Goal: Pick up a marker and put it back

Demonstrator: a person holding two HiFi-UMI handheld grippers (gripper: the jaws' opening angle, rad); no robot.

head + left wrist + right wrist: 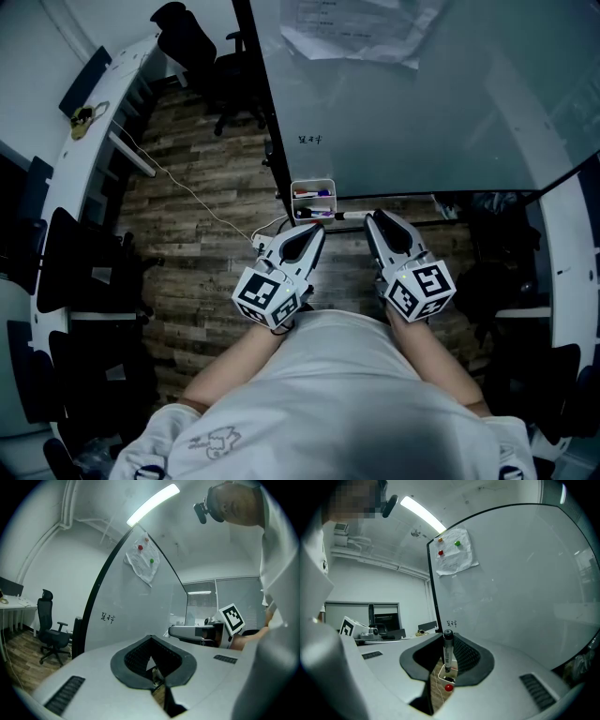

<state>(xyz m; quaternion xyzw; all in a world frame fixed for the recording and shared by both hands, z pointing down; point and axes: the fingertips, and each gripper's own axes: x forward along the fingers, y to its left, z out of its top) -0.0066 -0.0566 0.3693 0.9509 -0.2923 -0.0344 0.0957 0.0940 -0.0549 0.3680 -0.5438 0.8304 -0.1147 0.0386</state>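
1. The right gripper (446, 656) pinches a slim black-capped marker (447, 652) upright, close by the white box holder (313, 185) at the glass whiteboard's (422, 103) lower left corner. The left gripper (151, 661) is pressed together and empty.
2. Risk: the thin pinch lets the marker twist, so it may catch the holder's rim or the markers inside.
3. The board crowds close ahead; there is open room leftward.
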